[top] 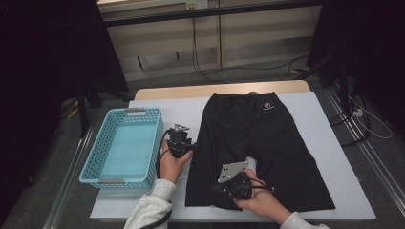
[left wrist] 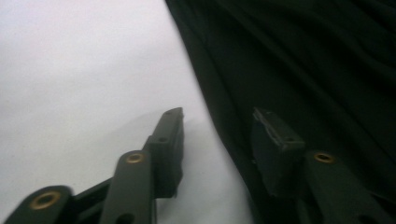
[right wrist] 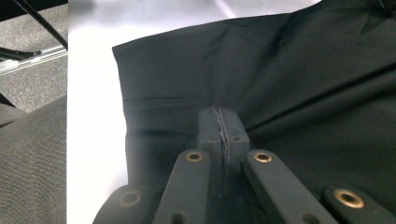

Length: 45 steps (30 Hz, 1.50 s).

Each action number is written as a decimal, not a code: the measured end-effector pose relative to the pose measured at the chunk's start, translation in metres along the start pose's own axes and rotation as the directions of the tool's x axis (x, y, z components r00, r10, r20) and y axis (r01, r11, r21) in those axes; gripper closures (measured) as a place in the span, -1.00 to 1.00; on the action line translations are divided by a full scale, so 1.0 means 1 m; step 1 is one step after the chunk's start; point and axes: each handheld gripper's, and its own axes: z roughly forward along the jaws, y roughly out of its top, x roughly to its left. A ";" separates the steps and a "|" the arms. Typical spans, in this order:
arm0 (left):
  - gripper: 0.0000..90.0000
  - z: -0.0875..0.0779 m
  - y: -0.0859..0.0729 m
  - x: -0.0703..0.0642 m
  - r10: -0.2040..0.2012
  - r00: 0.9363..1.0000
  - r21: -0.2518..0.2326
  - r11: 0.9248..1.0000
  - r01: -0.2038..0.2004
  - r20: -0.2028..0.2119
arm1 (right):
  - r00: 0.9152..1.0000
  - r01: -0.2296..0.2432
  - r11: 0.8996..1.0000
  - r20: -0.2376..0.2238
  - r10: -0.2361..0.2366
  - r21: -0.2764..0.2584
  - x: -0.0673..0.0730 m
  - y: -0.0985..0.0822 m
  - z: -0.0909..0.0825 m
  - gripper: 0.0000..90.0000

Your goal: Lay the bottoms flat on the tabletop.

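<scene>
Black shorts (top: 267, 138) lie flat on the white-covered table (top: 320, 119), waistband at the far side. My left gripper (top: 190, 145) is at the shorts' left edge, low over the table. In the left gripper view its jaws (left wrist: 219, 116) stand apart: one over the white surface, the other over the black cloth (left wrist: 303, 60), with the edge of the shorts between them. My right gripper (top: 217, 188) rests on the near left leg of the shorts. In the right gripper view it (right wrist: 219, 112) is shut, with creases in the black cloth (right wrist: 289, 70) running into the tips.
A light blue plastic basket (top: 126, 112) with nothing in it stands on the table's left side, close to my left hand. Beyond the table are grey floor, cables and dark stands. The table's near left corner and the floor (right wrist: 32, 93) lie beyond the shorts' hem.
</scene>
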 end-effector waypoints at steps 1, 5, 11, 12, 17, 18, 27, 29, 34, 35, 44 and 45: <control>0.29 -0.001 0.001 0.000 -0.005 1.000 0.010 1.000 0.005 0.004 | 1.000 -0.002 1.000 0.004 0.002 -0.001 0.000 0.000 0.000 1.00; 0.65 0.000 0.001 -0.002 -0.017 1.000 0.028 0.999 0.016 0.022 | 1.000 0.008 1.000 0.011 -0.008 0.002 0.002 0.000 -0.001 1.00; 0.99 0.001 0.001 -0.001 -0.059 0.997 0.041 0.998 0.057 0.059 | 1.000 0.002 1.000 0.013 -0.002 -0.003 0.001 -0.001 -0.001 1.00; 1.00 0.000 0.001 -0.001 -0.059 0.997 0.043 0.997 0.056 0.055 | 1.000 0.003 1.000 0.011 -0.003 -0.004 0.001 -0.001 -0.001 1.00; 1.00 -0.012 -0.001 0.008 -0.099 0.994 0.030 0.995 0.098 0.037 | 1.000 -0.006 1.000 -0.003 0.006 -0.016 0.002 0.001 -0.001 1.00; 1.00 -0.016 -0.001 0.010 -0.102 0.994 0.026 0.995 0.101 0.037 | 1.000 0.001 1.000 -0.006 -0.001 -0.011 0.002 0.001 -0.001 1.00; 1.00 -0.020 -0.003 0.010 -0.092 0.996 0.021 0.996 0.092 0.005 | 1.000 0.005 1.000 -0.016 -0.005 -0.028 0.005 0.005 -0.003 1.00; 0.97 -0.020 -0.003 0.010 -0.077 0.997 0.027 0.997 0.078 -0.010 | 1.000 0.003 0.999 -0.012 -0.003 -0.032 0.005 0.004 -0.003 1.00; 0.61 -0.022 -0.006 0.009 -0.063 0.998 0.041 0.997 0.064 -0.006 | 0.999 0.004 0.999 0.032 -0.003 -0.044 0.002 0.006 -0.007 0.51; 0.46 -0.023 -0.006 0.008 -0.070 0.998 0.041 0.997 0.069 0.006 | 0.998 -0.010 0.998 0.063 0.013 -0.054 0.000 0.007 -0.010 0.27; -0.19 -0.034 -0.008 0.000 0.021 1.000 0.028 0.999 -0.021 0.007 | 0.966 -0.131 0.980 0.204 0.160 -0.151 -0.037 0.001 -0.041 -0.23; -0.29 -0.035 -0.008 0.001 0.024 1.000 0.040 0.999 -0.024 0.008 | 0.959 -0.135 0.979 0.228 0.167 -0.152 -0.041 0.000 -0.044 -0.26</control>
